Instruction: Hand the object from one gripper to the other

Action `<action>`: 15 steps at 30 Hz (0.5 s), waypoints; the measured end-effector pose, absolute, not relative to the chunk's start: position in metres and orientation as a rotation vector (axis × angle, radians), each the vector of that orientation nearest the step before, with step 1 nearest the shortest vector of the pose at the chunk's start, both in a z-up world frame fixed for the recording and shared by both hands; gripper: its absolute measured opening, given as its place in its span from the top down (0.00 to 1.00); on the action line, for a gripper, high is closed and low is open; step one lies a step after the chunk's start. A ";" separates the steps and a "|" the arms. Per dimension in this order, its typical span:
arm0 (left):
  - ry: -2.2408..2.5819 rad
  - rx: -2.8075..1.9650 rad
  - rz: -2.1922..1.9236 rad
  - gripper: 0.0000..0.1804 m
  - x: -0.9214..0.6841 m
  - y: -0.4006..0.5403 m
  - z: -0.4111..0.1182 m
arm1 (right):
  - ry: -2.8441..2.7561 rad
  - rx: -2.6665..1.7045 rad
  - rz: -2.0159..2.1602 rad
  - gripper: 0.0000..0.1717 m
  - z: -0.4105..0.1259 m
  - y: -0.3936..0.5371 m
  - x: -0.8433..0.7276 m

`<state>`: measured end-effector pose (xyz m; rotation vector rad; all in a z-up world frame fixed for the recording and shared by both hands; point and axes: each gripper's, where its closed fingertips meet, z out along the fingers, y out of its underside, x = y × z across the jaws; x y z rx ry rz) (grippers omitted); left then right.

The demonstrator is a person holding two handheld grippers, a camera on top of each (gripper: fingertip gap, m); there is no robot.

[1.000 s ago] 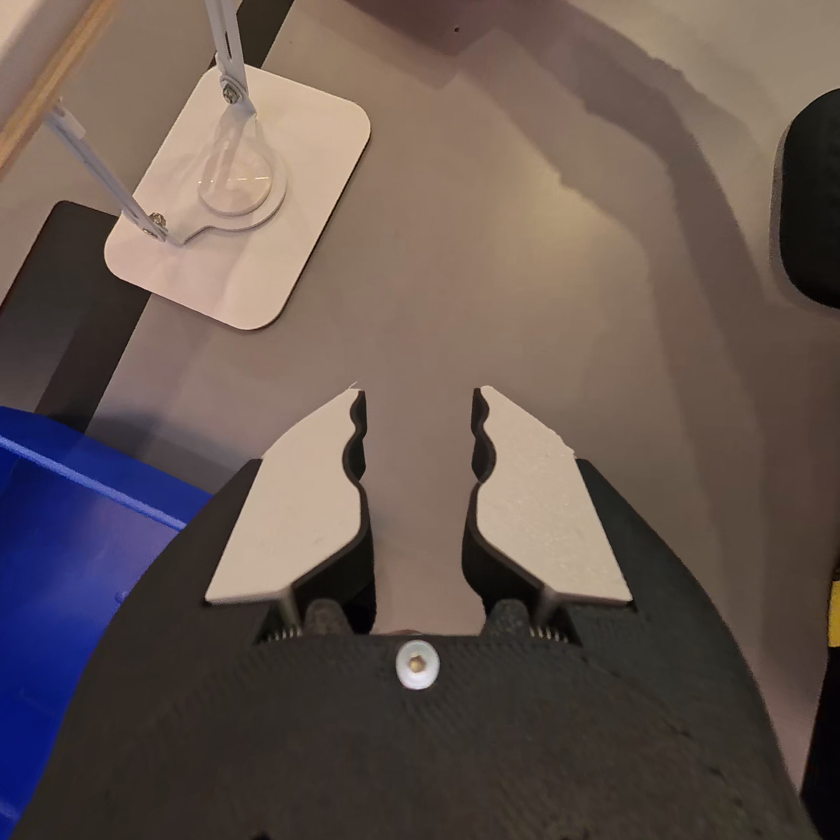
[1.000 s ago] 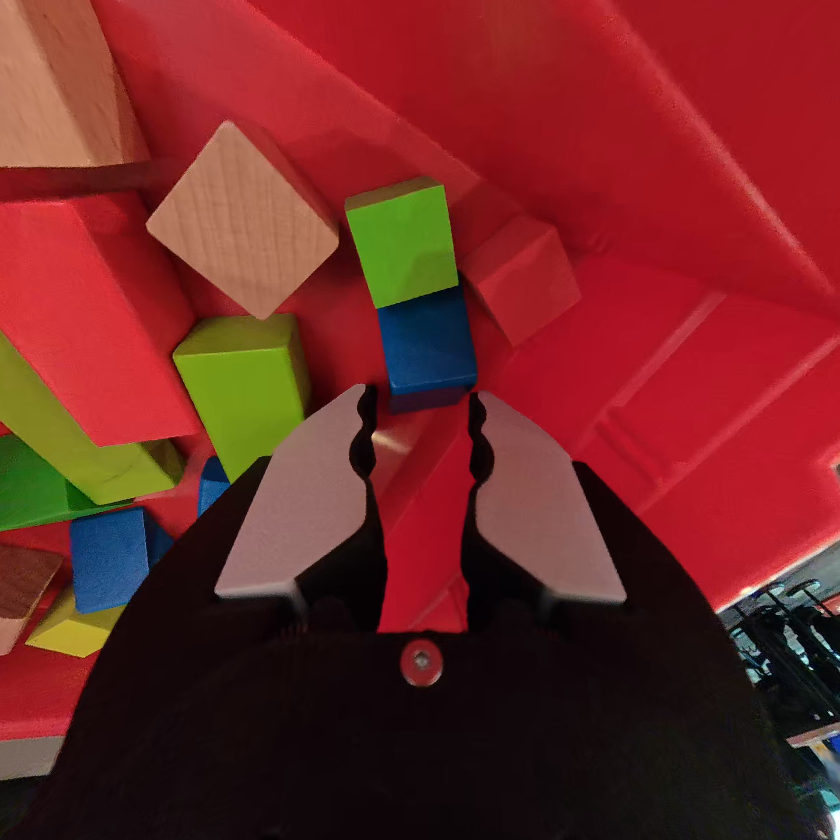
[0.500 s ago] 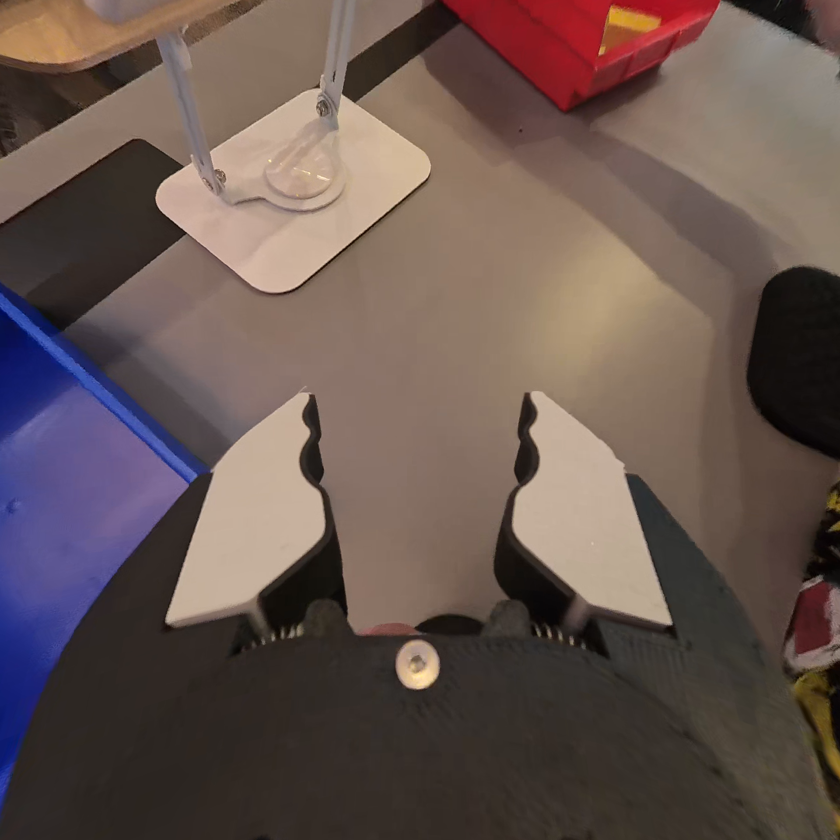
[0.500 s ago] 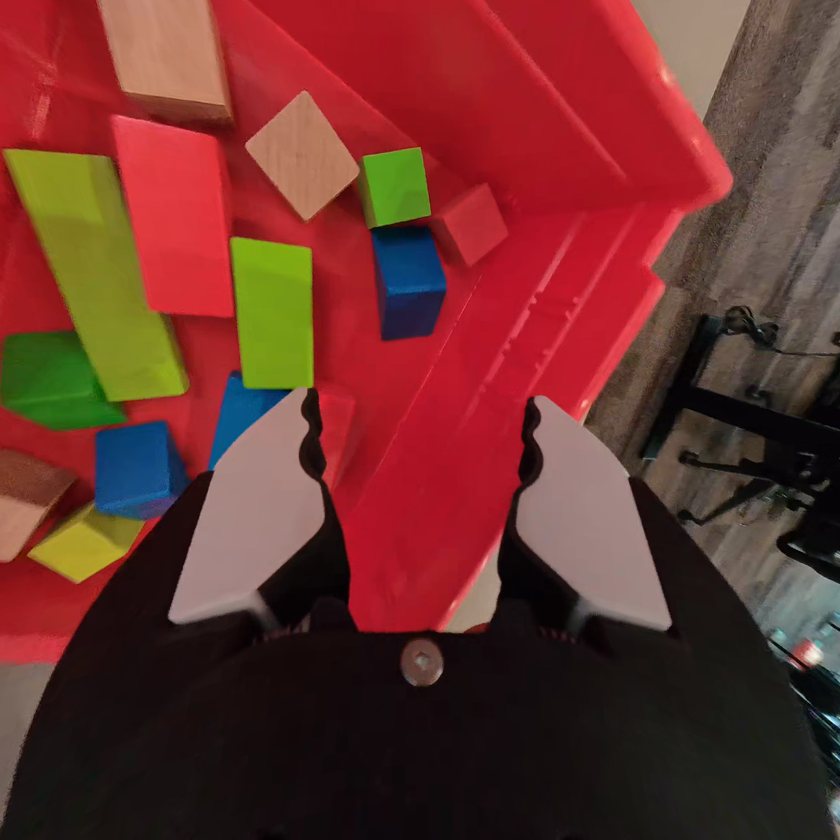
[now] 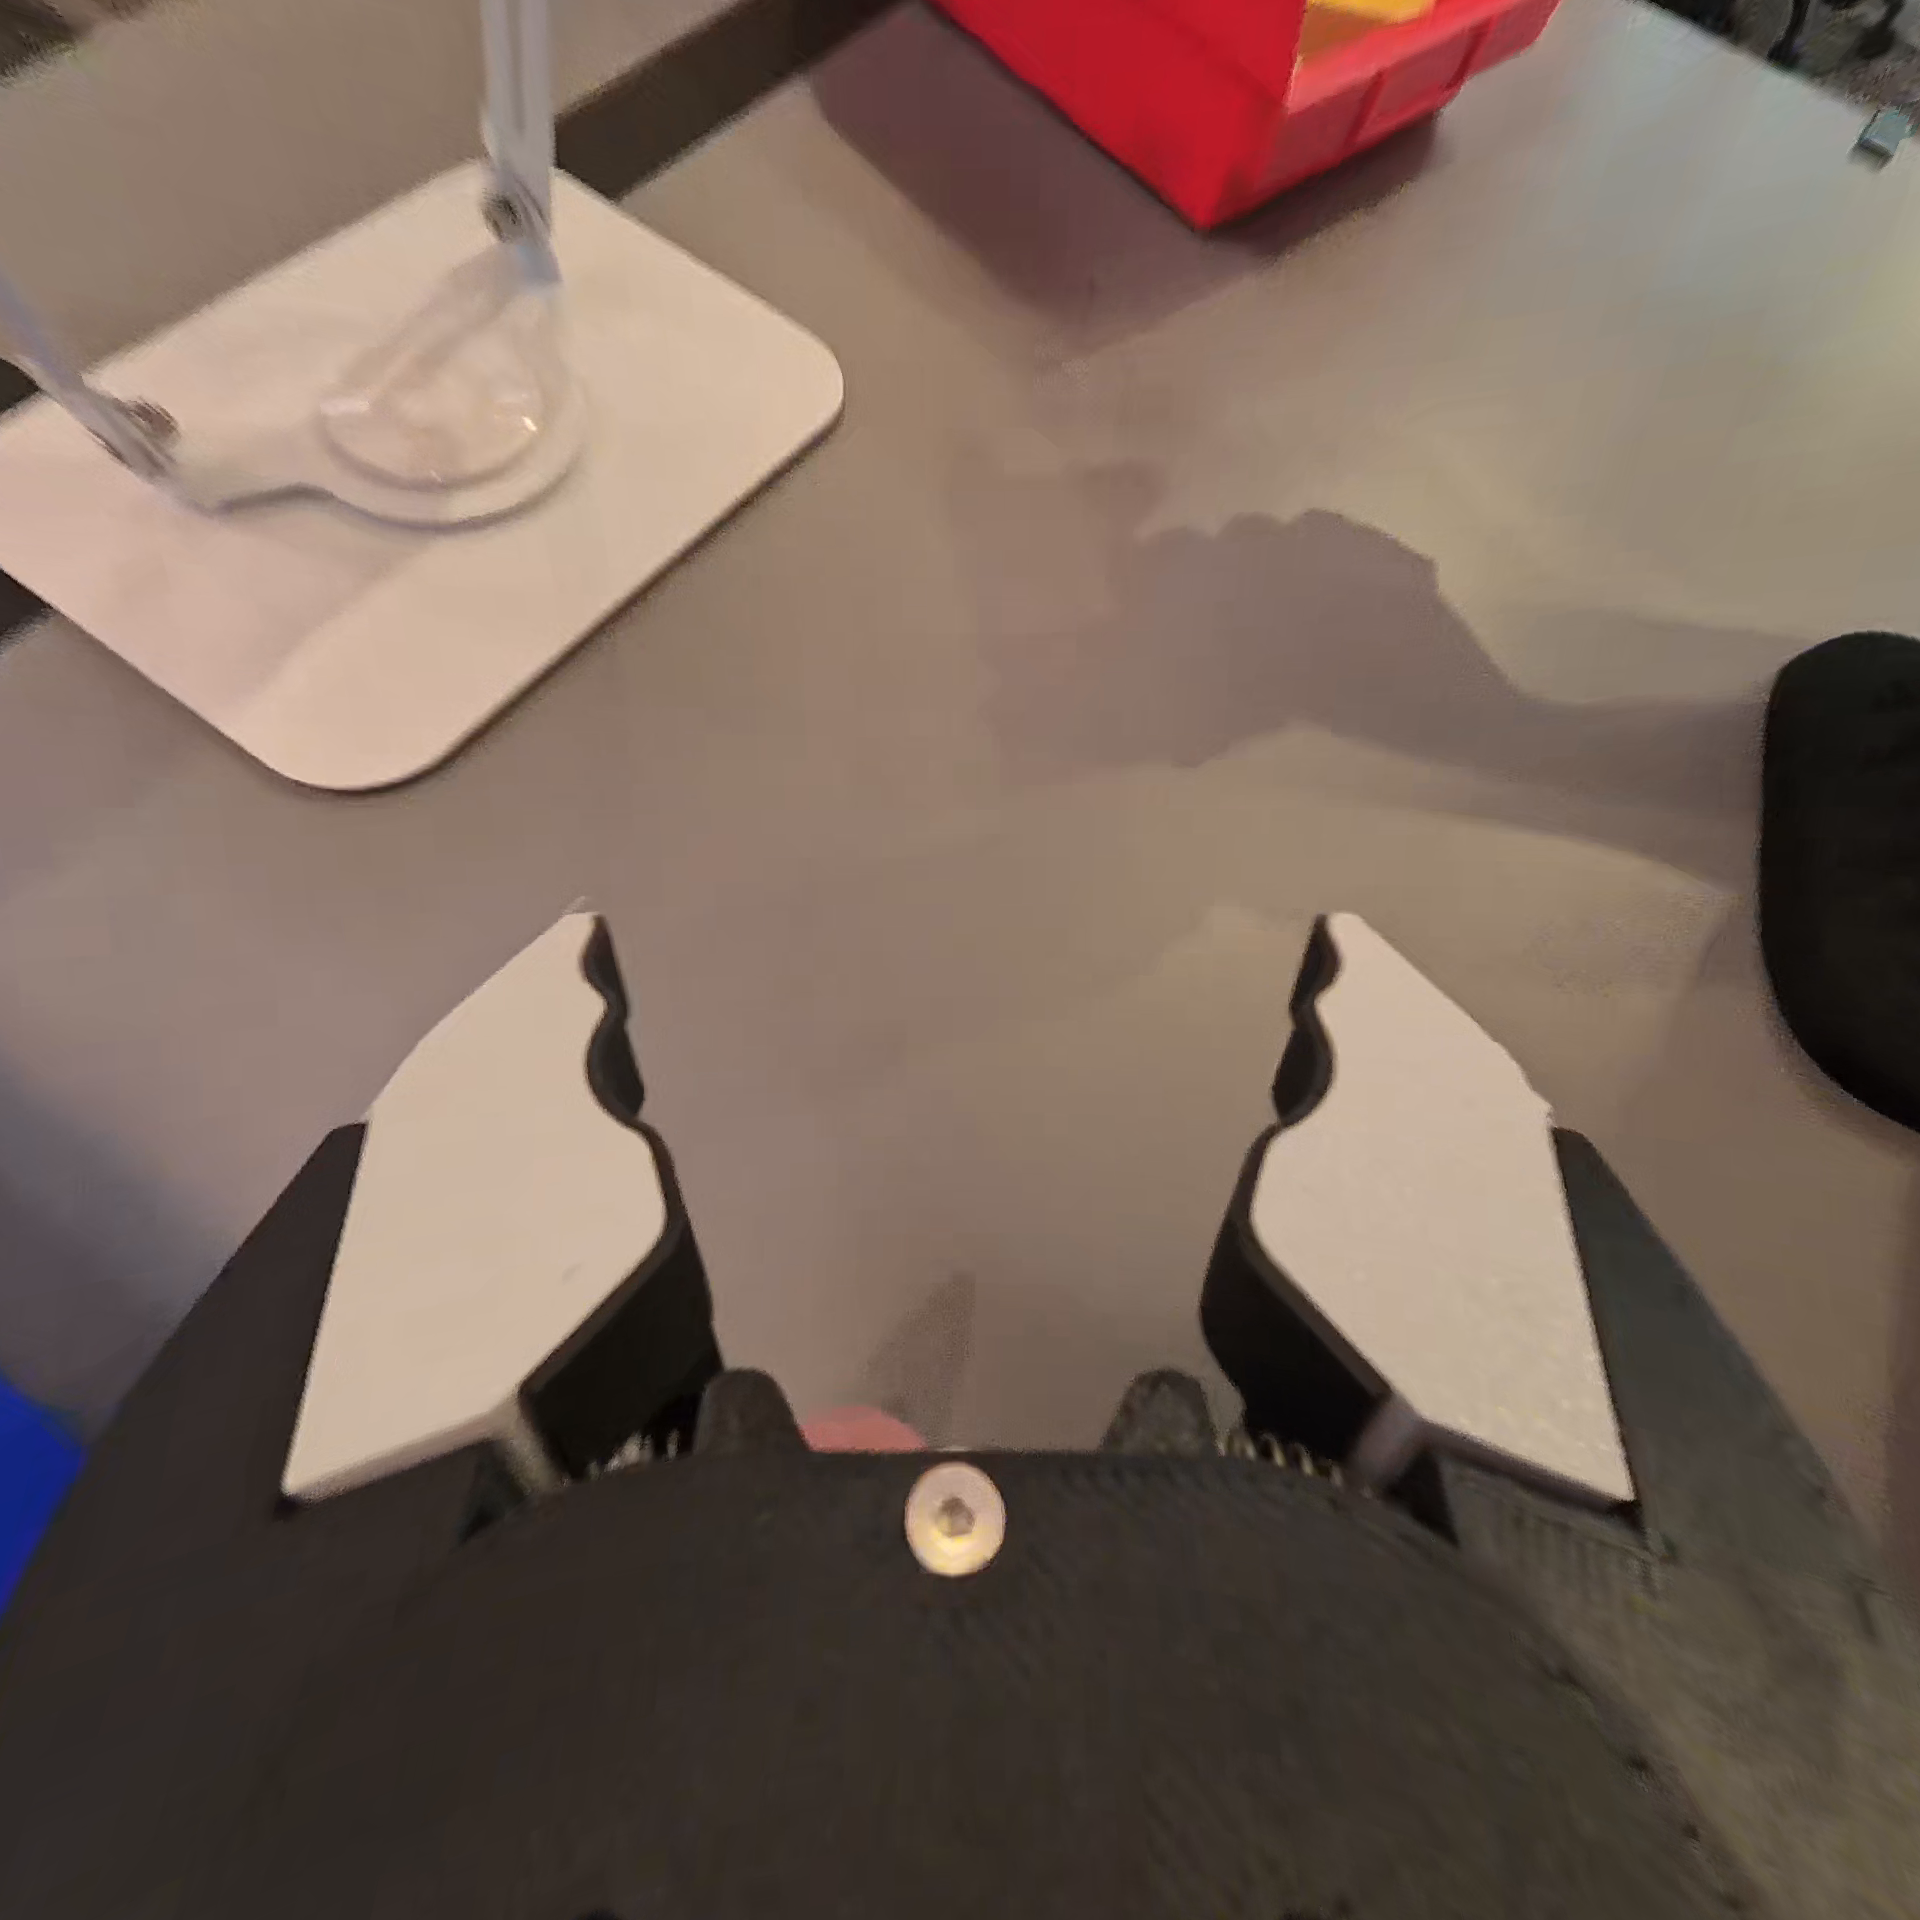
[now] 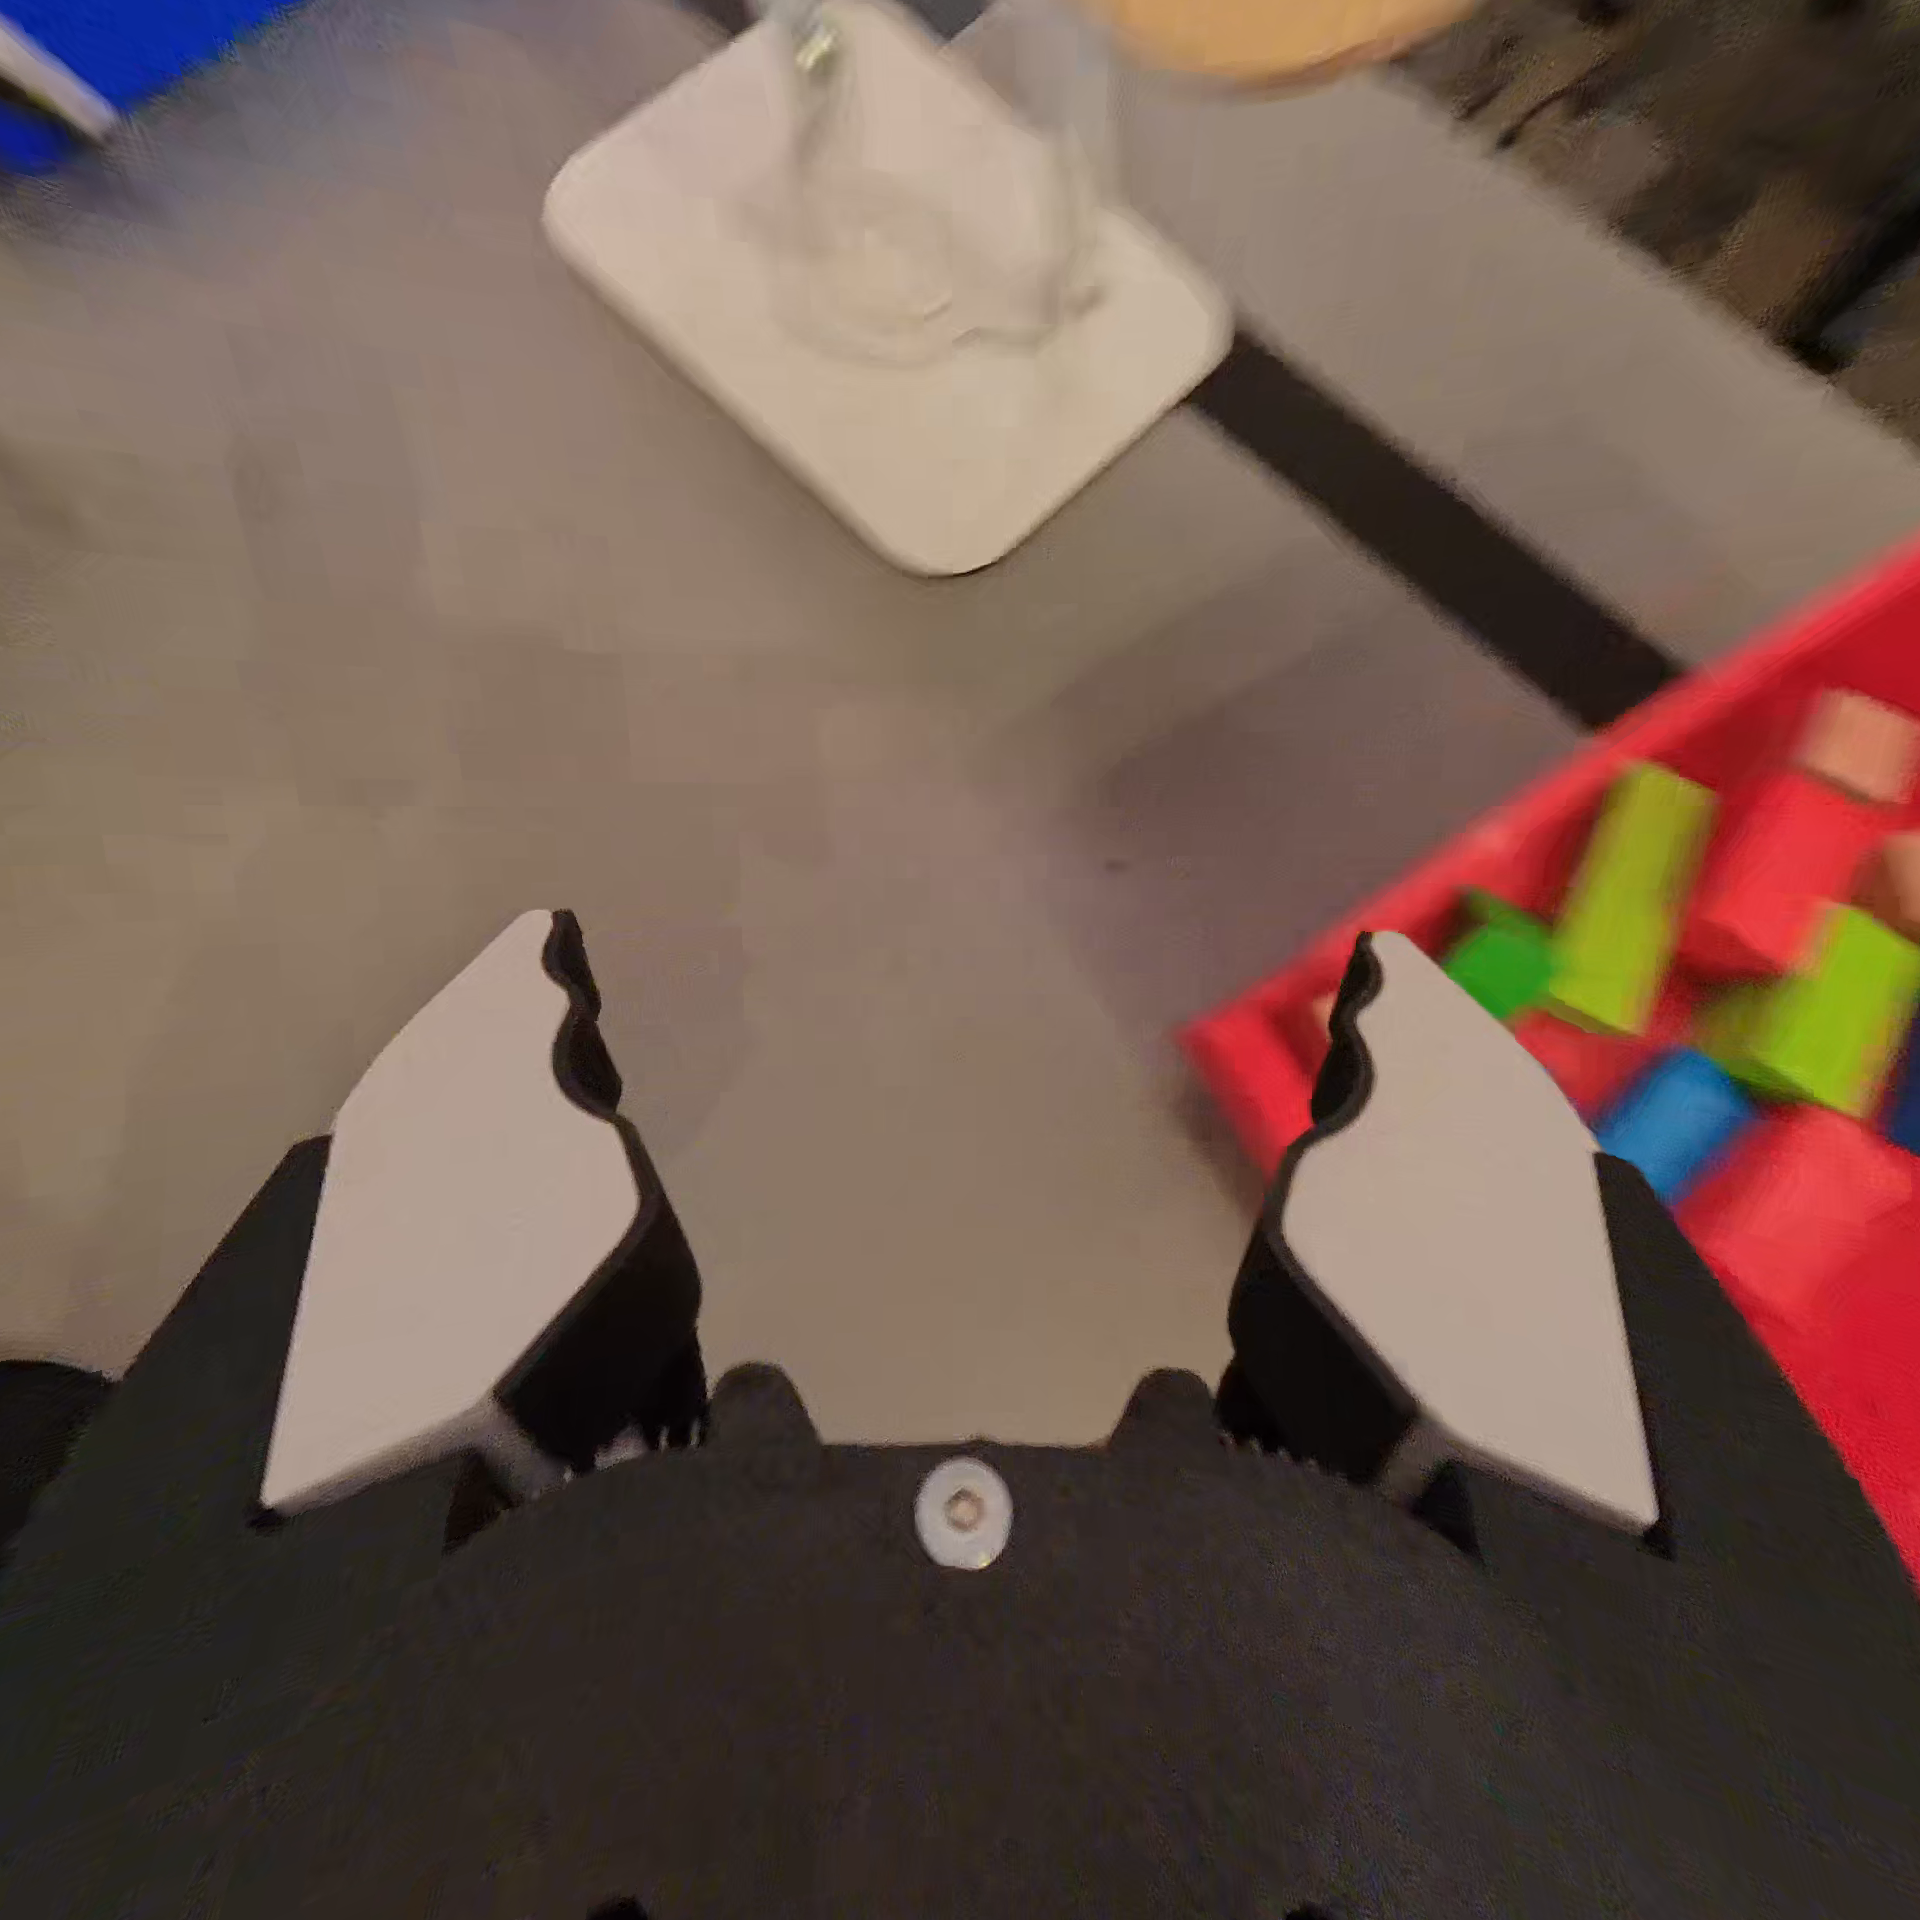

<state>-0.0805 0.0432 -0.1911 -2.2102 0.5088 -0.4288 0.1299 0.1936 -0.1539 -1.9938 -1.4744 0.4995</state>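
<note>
My left gripper [image 5: 956, 935] is wide open and holds nothing; only bare grey table [image 5: 935, 727] shows between its fingers. My right gripper [image 6: 961, 935] is also wide open and holds nothing, above the grey table [image 6: 727, 779]. A red bin [image 6: 1299, 1039] with several coloured wooden blocks, green [image 6: 1631, 904], blue [image 6: 1673, 1112] and red, lies at the right in the right wrist view, beside the right finger. The same red bin [image 5: 1195, 94] shows at the top of the left wrist view. A black rounded part [image 5: 1849, 883] at the right edge of the left wrist view may be the other gripper.
A white stand base [image 5: 416, 468] with clear struts sits at the upper left of the left wrist view and at the top of the right wrist view [image 6: 935, 343]. A blue bin shows at the lower left [image 5: 31, 1496] and upper left [image 6: 104, 62]. Both views are blurred.
Both grippers opened wide. The right gripper pulled out of the red bin with nothing in it and swung over the grey table. The left gripper moved away from the blue bin toward the red bin.
</note>
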 end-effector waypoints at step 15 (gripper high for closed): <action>0.604 -2.369 -0.352 0.22 -0.076 0.052 -0.272 | -1.530 -2.005 0.542 0.16 -0.279 0.146 0.040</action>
